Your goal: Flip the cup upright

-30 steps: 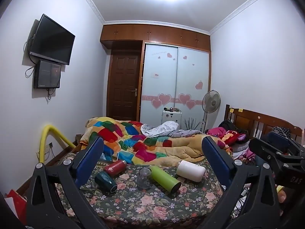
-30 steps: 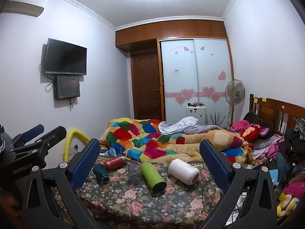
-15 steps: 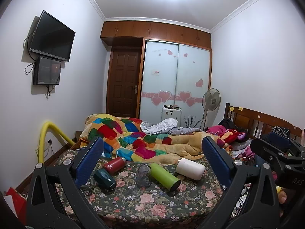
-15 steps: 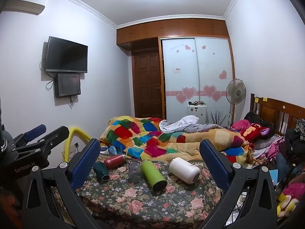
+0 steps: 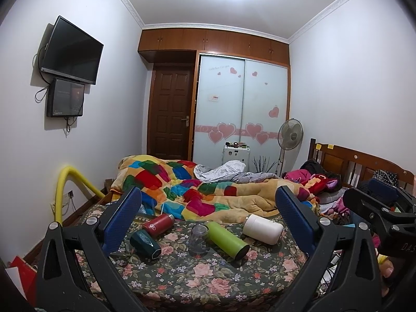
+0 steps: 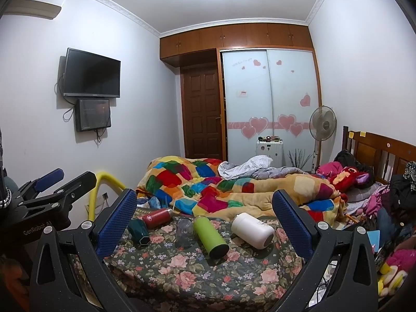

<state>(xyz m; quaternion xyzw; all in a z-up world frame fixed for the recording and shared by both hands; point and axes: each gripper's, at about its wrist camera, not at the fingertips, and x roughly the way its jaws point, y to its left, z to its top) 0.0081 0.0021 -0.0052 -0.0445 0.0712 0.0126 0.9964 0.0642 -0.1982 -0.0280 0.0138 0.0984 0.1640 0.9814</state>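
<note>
A clear glass cup (image 5: pixel 198 238) stands upside down on the floral cloth (image 5: pixel 202 275); it also shows in the right wrist view (image 6: pixel 184 232). Around it lie a green bottle (image 5: pixel 227 239), a white bottle (image 5: pixel 262 229), a red bottle (image 5: pixel 158 224) and a dark teal cup (image 5: pixel 145 243). My left gripper (image 5: pixel 208 219) is open and empty, well short of them. My right gripper (image 6: pixel 204 217) is open and empty too, held back from the cups.
A patchwork quilt (image 5: pixel 197 192) is heaped behind the cups. A yellow tube (image 5: pixel 65 189) arches at the left. Clothes and a red plush toy (image 6: pixel 348 179) pile at the right by the wooden headboard (image 6: pixel 377 150). The other gripper shows at each view's edge.
Both views have drifted slightly; the cups sit a little lower and nearer in frame. Nothing on the cloth has moved, and both grippers stay open.
</note>
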